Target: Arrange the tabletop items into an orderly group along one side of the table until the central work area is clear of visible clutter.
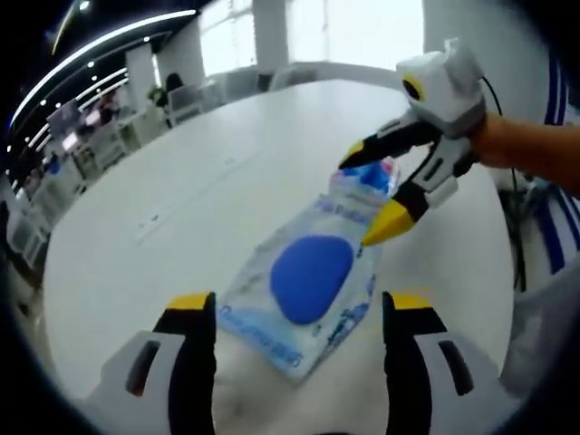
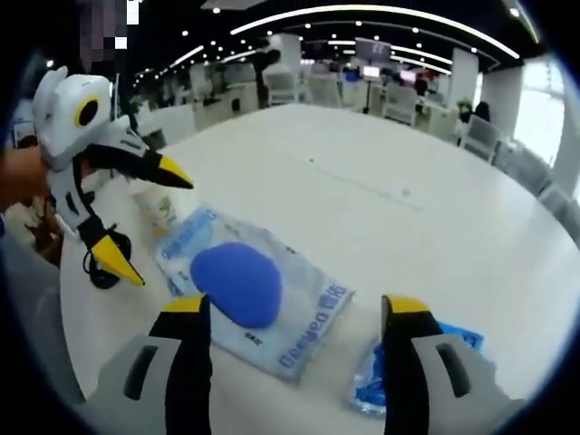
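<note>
Packet with the blue oval (image 1: pixel 311 276) lies flat on the white surface (image 1: pixel 181 208), between my two claws.
I see my left claw (image 1: pixel 299 313) spread wide with nothing in it, the packet's near end between its tips. My right claw (image 2: pixel 295 311) also gapes empty above the packet (image 2: pixel 237 283). A small blue-printed pouch (image 2: pixel 372 390) sits by its right tip, and a paler sachet (image 2: pixel 161 213) just beyond the packet.

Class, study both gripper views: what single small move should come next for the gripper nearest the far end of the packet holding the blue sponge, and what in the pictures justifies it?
Probably close the right gripper on the packet's far end. Its jaws stand open astride that end, the packet lies flat mid-table, and the left gripper is open, holding nothing.
</note>
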Motion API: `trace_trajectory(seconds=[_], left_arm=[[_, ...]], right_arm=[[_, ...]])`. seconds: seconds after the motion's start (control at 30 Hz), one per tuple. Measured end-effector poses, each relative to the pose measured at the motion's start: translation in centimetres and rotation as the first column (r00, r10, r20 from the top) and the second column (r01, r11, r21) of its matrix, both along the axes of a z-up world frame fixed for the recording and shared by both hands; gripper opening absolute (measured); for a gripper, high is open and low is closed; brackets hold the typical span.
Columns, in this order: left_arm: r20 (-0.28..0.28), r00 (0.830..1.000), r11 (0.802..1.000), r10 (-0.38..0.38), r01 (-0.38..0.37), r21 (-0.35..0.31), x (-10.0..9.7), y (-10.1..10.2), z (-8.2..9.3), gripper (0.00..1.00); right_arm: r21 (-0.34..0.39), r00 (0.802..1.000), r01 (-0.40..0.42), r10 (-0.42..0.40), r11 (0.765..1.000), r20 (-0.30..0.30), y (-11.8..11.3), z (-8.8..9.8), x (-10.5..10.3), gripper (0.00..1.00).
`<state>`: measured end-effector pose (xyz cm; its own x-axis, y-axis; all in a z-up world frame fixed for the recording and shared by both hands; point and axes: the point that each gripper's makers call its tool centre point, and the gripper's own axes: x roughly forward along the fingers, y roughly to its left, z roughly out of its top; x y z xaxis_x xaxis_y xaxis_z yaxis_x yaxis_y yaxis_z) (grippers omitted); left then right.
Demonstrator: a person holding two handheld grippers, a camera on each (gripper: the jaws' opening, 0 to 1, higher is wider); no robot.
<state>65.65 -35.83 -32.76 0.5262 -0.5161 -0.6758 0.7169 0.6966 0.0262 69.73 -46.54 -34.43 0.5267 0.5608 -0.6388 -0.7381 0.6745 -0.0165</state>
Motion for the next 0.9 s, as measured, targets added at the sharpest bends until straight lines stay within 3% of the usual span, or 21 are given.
trace_trajectory(seconds=[0.13, 0.37, 0.7, 0.9], left_arm=[[-0.027, 0.999, 0.997, -0.045, 0.043, -0.070, -1.0, -1.2, 0.5, 0.84], [-0.023, 0.992, 0.985, -0.123, 0.119, -0.124, -2.3, -2.7, 1.6, 0.94], [-0.022, 0.985, 0.967, -0.172, 0.165, -0.197, -4.2, -3.6, 3.3, 0.96], [0.002, 0.981, 0.958, -0.194, 0.190, -0.213, -5.9, -3.2, 4.5, 0.97]], right_arm=[[0.006, 1.000, -0.026, 0.026, 1.000, 0.010, 0.3, 0.2, -0.4, 0.87], [0.033, 0.998, -0.055, 0.055, 0.998, 0.024, 0.5, 0.8, -1.1, 0.95], [0.061, 0.994, -0.101, 0.099, 0.993, 0.038, 0.7, 1.9, -2.5, 0.99], [0.080, 0.988, -0.150, 0.147, 0.985, 0.039, 1.0, 2.5, -4.4, 0.99]])
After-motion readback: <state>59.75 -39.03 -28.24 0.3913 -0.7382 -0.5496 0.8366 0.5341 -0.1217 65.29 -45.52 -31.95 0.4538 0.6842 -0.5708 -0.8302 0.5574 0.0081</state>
